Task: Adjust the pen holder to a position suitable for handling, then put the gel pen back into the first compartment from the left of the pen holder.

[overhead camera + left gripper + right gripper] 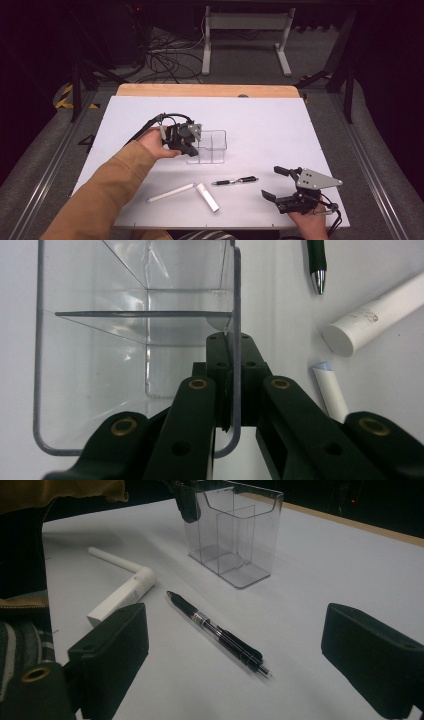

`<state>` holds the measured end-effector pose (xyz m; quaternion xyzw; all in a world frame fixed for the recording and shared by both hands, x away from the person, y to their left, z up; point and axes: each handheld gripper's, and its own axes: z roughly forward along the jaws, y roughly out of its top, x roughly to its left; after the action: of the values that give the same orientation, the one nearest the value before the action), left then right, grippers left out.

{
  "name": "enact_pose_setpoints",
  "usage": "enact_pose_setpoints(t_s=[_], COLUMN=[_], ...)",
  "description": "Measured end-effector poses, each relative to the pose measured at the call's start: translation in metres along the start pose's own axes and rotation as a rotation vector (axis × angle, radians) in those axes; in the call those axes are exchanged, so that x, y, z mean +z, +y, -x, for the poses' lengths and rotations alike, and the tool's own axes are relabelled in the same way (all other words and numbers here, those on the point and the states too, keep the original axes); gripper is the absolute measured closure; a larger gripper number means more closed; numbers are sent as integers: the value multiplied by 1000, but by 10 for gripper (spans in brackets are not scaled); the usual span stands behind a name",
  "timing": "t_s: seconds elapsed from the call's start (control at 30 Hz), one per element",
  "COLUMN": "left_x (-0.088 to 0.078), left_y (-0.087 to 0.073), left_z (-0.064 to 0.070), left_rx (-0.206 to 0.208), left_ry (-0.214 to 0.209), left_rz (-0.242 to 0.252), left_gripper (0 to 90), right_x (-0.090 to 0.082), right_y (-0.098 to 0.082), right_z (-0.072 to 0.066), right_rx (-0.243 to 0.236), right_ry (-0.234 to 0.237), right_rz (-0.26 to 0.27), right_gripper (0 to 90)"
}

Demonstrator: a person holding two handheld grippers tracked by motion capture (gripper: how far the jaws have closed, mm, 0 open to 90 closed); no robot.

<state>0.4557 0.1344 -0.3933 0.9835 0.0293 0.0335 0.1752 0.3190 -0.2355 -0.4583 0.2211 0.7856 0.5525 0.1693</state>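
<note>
We had the left gripper (pixel 192 141) clamped on the clear organizer's (pixel 214 146) near wall, prob. to steady it. Right gripper (pixel 272 184), jaws wide & empty, faced the pen (pixel 216 632) just ahead, w/ two white tubes (pixel 122 596) beyond.

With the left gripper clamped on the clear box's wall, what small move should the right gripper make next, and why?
Probably ease the right gripper forward and down over the black pen. Its jaws stand open with nothing between them, the pen lies loose on the white table just ahead, and the left gripper is shut on a wall of the clear plastic divided box, steadying it.
</note>
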Motion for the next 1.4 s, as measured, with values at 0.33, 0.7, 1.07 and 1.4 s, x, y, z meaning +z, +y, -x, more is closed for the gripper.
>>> enact_pose_setpoints(t_s=[0.33, 0.7, 1.07, 1.4], left_x=[0, -13, -49, -59], left_y=[-3, -4, -24, -28], left_z=[-1, 5, 22, 34], left_rx=[35, -23, -95, -118], left_ry=[-16, 8, 97, 174], left_rz=[11, 30, 228, 321], left_gripper=[878, 627, 490, 361], right_x=[0, 0, 1, 1], right_y=[0, 0, 0, 1], right_z=[0, 0, 0, -1], right_rx=[0, 2, 1, -2], right_ry=[2, 2, -2, -8], right_rz=[0, 0, -2, 5], right_gripper=[120, 119, 116, 106])
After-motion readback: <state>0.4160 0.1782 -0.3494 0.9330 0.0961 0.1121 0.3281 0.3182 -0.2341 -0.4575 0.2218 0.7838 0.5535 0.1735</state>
